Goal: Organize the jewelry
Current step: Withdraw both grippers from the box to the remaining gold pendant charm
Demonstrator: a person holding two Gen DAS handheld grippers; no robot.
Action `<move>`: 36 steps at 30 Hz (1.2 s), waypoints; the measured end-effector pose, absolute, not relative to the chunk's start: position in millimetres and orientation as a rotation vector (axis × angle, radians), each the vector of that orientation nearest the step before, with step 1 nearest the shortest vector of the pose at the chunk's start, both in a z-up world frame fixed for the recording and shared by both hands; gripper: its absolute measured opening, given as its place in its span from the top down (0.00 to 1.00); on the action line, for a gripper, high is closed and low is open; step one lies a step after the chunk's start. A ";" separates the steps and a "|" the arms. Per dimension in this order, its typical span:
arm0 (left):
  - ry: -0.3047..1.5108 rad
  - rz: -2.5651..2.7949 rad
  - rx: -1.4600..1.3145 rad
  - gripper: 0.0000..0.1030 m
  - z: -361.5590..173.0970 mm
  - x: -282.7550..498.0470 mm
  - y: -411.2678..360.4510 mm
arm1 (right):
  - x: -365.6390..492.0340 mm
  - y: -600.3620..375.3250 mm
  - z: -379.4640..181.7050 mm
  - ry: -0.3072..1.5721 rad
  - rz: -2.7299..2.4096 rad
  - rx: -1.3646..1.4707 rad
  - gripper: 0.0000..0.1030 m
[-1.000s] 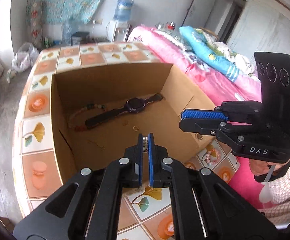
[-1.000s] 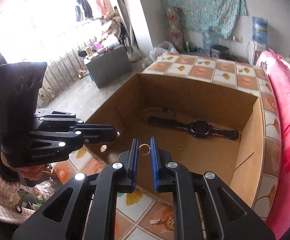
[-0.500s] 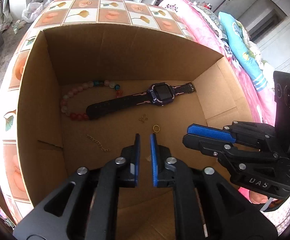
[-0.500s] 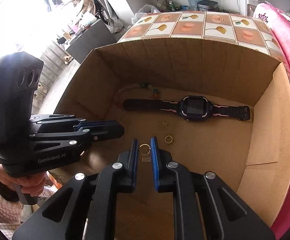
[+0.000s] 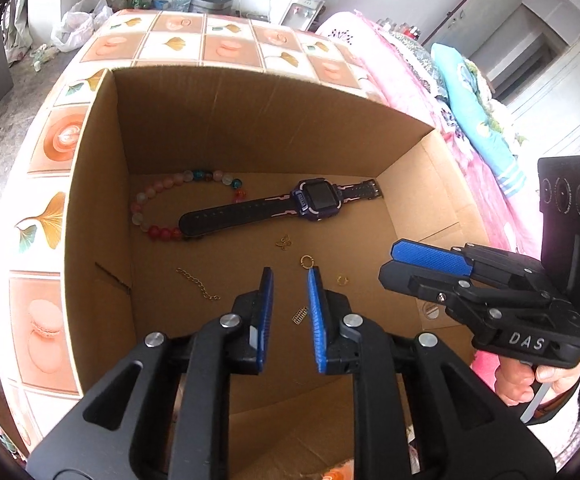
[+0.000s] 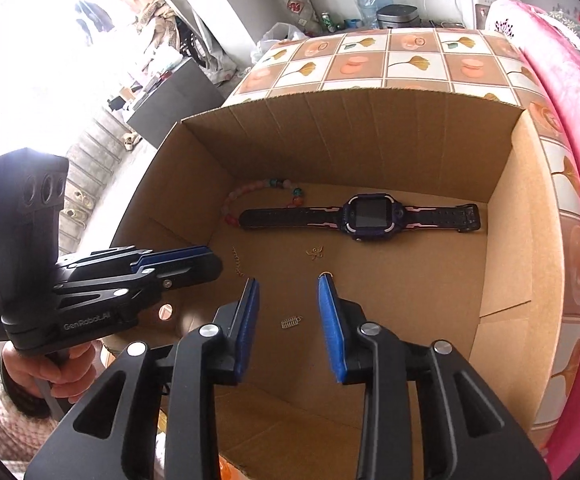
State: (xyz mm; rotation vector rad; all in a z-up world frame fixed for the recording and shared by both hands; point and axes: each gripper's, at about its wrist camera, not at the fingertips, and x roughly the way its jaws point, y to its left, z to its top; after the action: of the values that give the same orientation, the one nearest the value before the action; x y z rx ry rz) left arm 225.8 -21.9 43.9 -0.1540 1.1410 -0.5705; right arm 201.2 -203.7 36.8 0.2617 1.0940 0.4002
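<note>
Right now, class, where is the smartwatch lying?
In both views the smartwatch lies flat on the cardboard box floor near the far wall, its strap end overlapping the beaded bracelet.

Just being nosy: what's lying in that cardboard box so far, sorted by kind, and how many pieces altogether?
Smartwatch: 1
Bead bracelet: 1
Gold chain: 1
Butterfly charm: 1
Gold rings: 2
Small barred charm: 1
Total: 7

left tongs [image 5: 289,280] parted, empty | over cardboard box [image 5: 249,120] | small gold charm [image 5: 299,315] on floor between blue pads [image 5: 317,312]
</note>
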 end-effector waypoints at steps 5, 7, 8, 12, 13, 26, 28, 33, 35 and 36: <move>1.022 -0.607 -0.136 0.84 65.3 201.8 -11.4 | 179.5 -208.4 61.2 0.990 0.427 0.250 0.70; 0.971 -0.626 -0.131 0.84 73.6 186.7 -4.7 | 163.3 -212.8 73.7 0.927 0.444 0.252 0.70; 0.941 -0.639 -0.127 0.84 78.2 177.1 -1.0 | 152.5 -215.3 78.9 0.892 0.465 0.257 0.70; 0.803 -0.732 -0.091 0.79 93.1 125.9 12.9 | 101.0 -225.9 97.1 0.758 0.533 0.241 0.70; 0.779 -0.758 -0.079 0.78 93.9 113.0 15.3 | 86.9 -228.4 99.2 0.730 0.544 0.227 0.70; 0.890 -0.872 -0.006 0.73 20.4 52.4 -33.3 | 37.5 -243.9 -4.2 0.928 0.352 0.308 0.75; 0.895 -0.868 0.058 0.73 8.2 49.7 -52.2 | 39.4 -241.6 -14.1 0.954 0.308 0.294 0.75; 0.876 -0.848 0.195 0.73 -12.2 45.4 -87.7 | 40.9 -243.6 -23.4 0.963 0.272 0.310 0.75; 0.875 -0.831 0.236 0.73 -18.8 47.0 -97.7 | 41.4 -243.4 -25.8 0.962 0.271 0.314 0.75; 0.877 -0.821 0.255 0.75 -21.9 48.3 -102.3 | 41.1 -243.5 -26.3 0.962 0.271 0.314 0.75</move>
State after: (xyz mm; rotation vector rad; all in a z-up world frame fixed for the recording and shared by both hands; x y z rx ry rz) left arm 48.3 -102.3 -21.9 0.2552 0.8765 -0.8214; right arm 41.1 -243.5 -26.3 0.3141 0.9621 0.2707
